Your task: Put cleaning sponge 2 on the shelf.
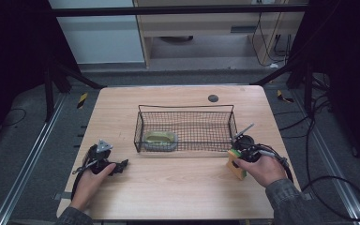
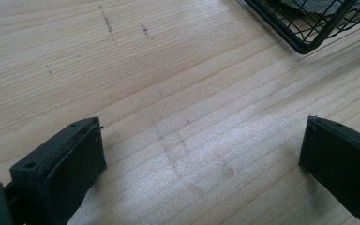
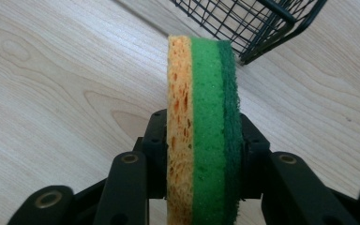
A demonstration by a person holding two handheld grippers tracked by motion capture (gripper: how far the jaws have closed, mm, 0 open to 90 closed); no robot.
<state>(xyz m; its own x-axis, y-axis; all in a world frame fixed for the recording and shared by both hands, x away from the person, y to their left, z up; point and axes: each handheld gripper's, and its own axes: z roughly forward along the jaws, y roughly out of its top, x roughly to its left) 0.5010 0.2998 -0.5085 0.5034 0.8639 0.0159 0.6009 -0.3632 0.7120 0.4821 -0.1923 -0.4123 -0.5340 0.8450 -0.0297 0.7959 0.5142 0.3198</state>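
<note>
The sponge (image 3: 201, 126) is held edge-on between the 2 jaws of the right gripper (image 3: 201, 164), at the lower middle of the right gripper view; in the high view it is seen at the lower right (image 1: 236, 164), just off the near right corner of the wire basket (image 1: 185, 127).

A snag is judged the main risk: if the sponge is carried low toward the basket, its edge could be caught on the rim (image 3: 281, 9) and the light basket pushed across the table (image 1: 178, 192). Because only the sponge's lower part is pinched, it could also be twisted or pulled free by such contact.

The right hand (image 1: 262, 168) is wrapped around its gripper, forearm entering from the lower right. The left gripper (image 1: 107, 161) is held low over bare wood at the lower left, its jaws spread wide with nothing between them.
</note>
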